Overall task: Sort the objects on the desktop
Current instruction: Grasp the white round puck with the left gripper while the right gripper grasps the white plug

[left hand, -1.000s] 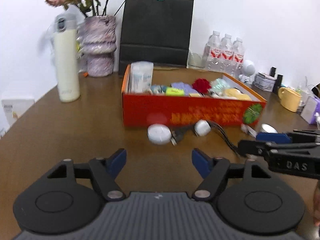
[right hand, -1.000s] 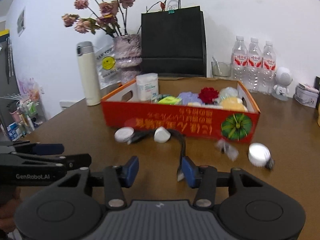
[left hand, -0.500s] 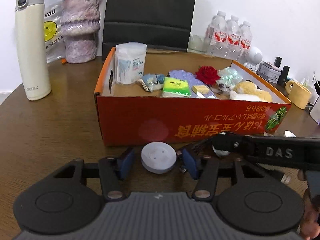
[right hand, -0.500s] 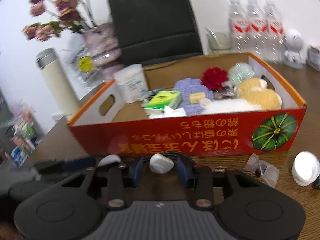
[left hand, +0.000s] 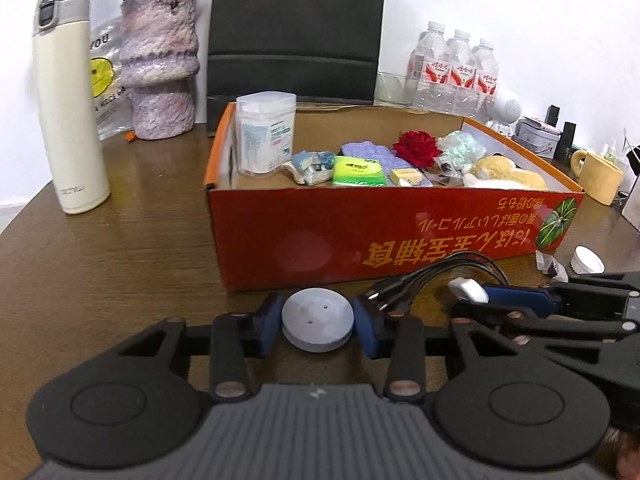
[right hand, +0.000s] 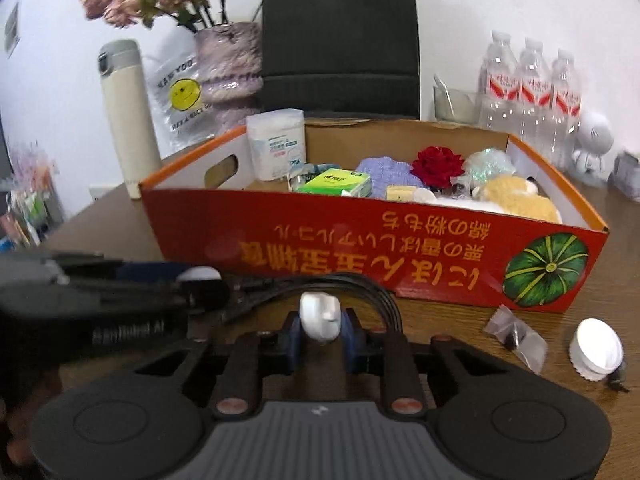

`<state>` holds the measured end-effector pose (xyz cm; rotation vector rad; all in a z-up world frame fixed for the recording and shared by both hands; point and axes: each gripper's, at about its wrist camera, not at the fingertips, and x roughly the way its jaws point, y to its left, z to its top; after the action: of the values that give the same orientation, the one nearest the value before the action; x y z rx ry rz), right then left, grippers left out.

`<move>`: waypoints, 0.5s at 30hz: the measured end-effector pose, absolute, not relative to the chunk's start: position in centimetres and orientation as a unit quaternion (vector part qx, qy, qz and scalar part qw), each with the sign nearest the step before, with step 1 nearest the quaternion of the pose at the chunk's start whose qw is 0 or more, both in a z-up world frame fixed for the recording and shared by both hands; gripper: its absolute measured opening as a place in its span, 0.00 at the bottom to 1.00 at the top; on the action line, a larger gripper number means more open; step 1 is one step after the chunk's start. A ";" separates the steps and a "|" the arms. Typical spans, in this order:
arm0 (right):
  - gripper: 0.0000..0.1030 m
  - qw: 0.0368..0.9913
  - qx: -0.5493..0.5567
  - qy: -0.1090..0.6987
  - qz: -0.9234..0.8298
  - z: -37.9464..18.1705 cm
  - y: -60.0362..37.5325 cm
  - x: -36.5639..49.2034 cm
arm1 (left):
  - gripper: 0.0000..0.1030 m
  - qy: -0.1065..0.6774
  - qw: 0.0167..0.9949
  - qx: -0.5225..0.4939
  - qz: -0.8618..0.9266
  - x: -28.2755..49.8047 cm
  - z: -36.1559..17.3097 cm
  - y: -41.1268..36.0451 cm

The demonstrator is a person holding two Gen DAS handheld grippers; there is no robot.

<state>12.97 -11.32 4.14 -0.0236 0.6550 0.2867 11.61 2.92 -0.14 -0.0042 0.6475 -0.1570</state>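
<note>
left tongs [left hand: 318, 322]: clamped on the round grey puck [left hand: 318, 320]
right tongs [right hand: 320, 328]: pinching white plug [right hand: 320, 316] — lift both together, cable [right hand: 360, 284] stays slack

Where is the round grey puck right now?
In the left wrist view the round grey puck sits low and centre, clamped in the left gripper, just in front of the red box.

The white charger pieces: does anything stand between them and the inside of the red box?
Only the red box's near wall. The left gripper grips the round white puck, the right gripper the white plug; both must rise above that wall.
</note>
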 end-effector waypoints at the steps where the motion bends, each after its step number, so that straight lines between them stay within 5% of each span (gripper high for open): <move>1: 0.14 0.937 -0.007 0.321 0.140 4.2 -11.5 12.9 | 0.39 0.318 0.945 -0.004 -0.072 11.2 -0.1 3.1; 3: 0.08 0.936 0.003 0.323 0.138 4.2 -12.0 13.0 | 0.39 0.318 0.946 -0.017 -0.064 10.2 0.0 3.6; 9: 0.15 0.929 0.047 0.333 0.155 4.3 -12.8 13.9 | 0.39 0.318 0.946 -0.045 -0.046 5.7 0.2 4.3; 15: 0.10 0.929 0.044 0.337 0.146 4.4 -11.9 14.6 | 0.39 0.325 0.943 -0.057 -0.042 3.3 0.5 4.0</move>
<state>14.55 -11.93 4.36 0.0906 0.6898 0.2999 3.26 4.04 0.52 -0.1163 0.6621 -0.0860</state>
